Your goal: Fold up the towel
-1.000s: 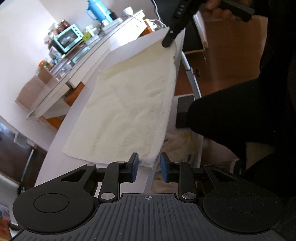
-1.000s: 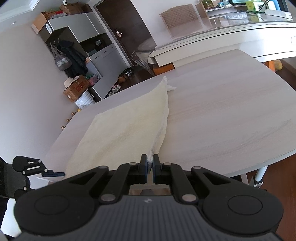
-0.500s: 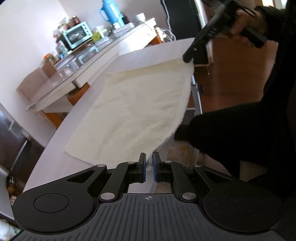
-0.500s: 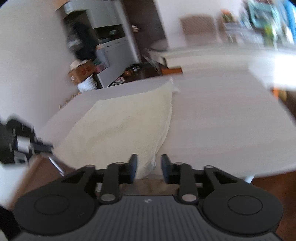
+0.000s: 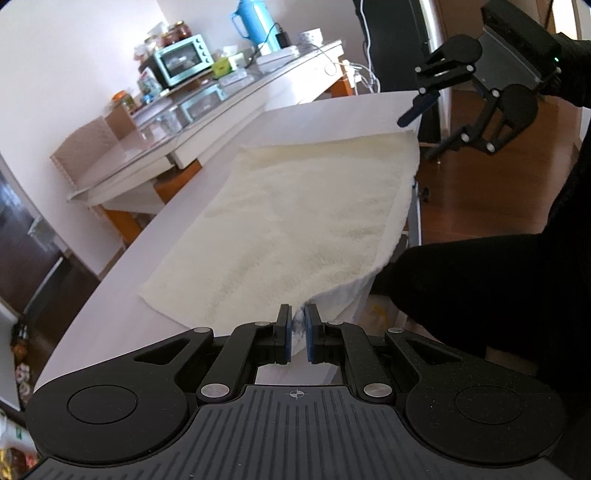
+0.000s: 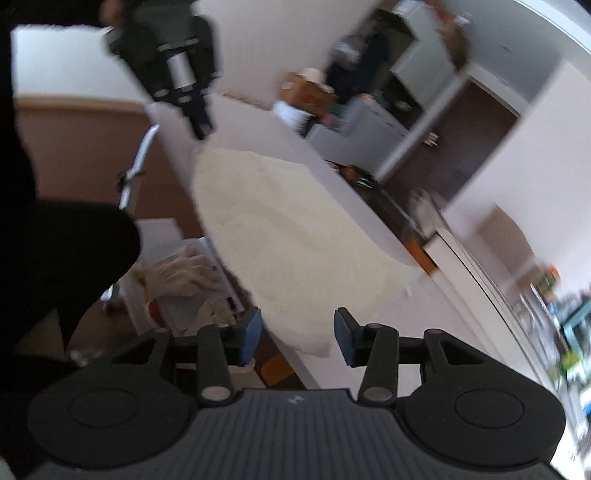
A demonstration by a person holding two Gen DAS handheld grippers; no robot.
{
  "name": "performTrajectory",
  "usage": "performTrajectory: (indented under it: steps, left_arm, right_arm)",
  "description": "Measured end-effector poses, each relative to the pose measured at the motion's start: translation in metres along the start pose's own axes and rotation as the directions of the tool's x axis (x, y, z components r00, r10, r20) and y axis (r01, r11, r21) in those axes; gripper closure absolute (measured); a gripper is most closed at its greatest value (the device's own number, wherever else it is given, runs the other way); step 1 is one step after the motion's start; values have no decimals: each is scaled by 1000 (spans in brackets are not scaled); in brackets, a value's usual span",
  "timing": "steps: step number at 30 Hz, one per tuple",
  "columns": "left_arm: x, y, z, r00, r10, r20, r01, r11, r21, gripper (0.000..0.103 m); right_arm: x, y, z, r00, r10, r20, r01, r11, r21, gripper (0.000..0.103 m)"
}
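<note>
A cream towel (image 5: 295, 221) lies spread flat on the pale wooden table (image 5: 110, 317), its near edge hanging a little over the table's side. My left gripper (image 5: 298, 328) is shut on the towel's near corner. My right gripper (image 6: 298, 334) is open and empty, just above the towel's (image 6: 291, 236) other near corner. In the left wrist view it (image 5: 424, 122) hovers off the far corner with its jaws apart. The right wrist view is blurred by motion.
A second white table (image 5: 221, 122) with a teal toaster oven (image 5: 181, 61), a blue kettle (image 5: 251, 22) and clutter stands behind. The person's dark leg (image 5: 480, 280) is beside the table edge. A box of papers (image 6: 188, 280) sits on the floor below.
My left gripper closed on the towel's near corner. My right gripper let go of its corner, opened wide, and swung up and away from the towel.
</note>
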State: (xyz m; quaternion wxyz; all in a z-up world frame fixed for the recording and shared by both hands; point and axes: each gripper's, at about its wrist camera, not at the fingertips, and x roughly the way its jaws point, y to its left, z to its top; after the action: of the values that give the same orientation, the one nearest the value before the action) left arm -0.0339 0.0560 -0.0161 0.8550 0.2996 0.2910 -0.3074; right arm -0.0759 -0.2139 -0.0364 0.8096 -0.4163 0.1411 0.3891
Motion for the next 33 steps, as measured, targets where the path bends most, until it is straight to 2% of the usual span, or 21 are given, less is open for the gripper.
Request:
performTrajectory:
  steps: [4, 6, 9, 10, 12, 13, 14, 20, 24, 26, 27, 28, 29, 33]
  left_arm:
    - [1, 1, 0, 1000, 5, -8, -5, 1000, -14, 95]
    - [1, 2, 0, 1000, 8, -11, -8, 1000, -17, 95]
    - [1, 2, 2, 1000, 13, -17, -13, 1000, -17, 95]
    - [1, 2, 2, 1000, 11, -19, -11, 1000, -18, 95]
    - [1, 1, 3, 1000, 10, -20, -11, 1000, -16, 95]
    - [0, 0, 3, 1000, 8, -21, -8, 1000, -15, 95]
    - [0, 0, 2, 1000, 6, -21, -6, 1000, -15, 95]
    - [-11, -5, -1, 1000, 6, -14, -7, 1000, -31, 95]
    - [-18, -5, -5, 1000, 23, -5, -23, 998, -56, 95]
    - [-18, -6, -7, 1000, 27, -5, -27, 998, -62, 95]
    - [-17, -7, -8, 1000, 27, -5, -27, 998, -63, 95]
    - [-17, -8, -8, 1000, 28, -6, -28, 998, -62, 95]
    - [-17, -9, -8, 1000, 28, -6, -29, 998, -61, 95]
    - [-17, -9, -8, 1000, 27, 1, -27, 997, -69, 95]
  right_arm:
    - [11, 10, -8, 999, 6, -46, -11, 995, -97, 58]
    - [14, 11, -11, 998, 3, -63, -10, 994, -110, 61]
    - [13, 7, -13, 998, 7, -68, -12, 997, -79, 72]
    - [12, 6, -12, 998, 6, -67, -11, 997, -75, 79]
    - [8, 4, -12, 998, -2, -70, -3, 998, -68, 86]
    - [7, 3, -12, 997, -9, -70, 4, 997, -71, 94]
    - [5, 3, -12, 997, -17, -69, 12, 997, -71, 98]
    - [-8, -4, -8, 998, -29, -48, 27, 999, -30, 101]
    - [-10, -5, -5, 998, -46, -42, 44, 998, -49, 100]
    - [-5, 0, -7, 997, -57, -47, 53, 995, -85, 84]
    - [-3, 5, -9, 997, -62, -51, 55, 991, -124, 79]
    - [-2, 9, -9, 997, -62, -49, 54, 987, -150, 69]
    - [-1, 13, -10, 997, -64, -44, 55, 984, -170, 66]
    - [7, 17, -10, 997, -67, -40, 59, 983, -176, 66]
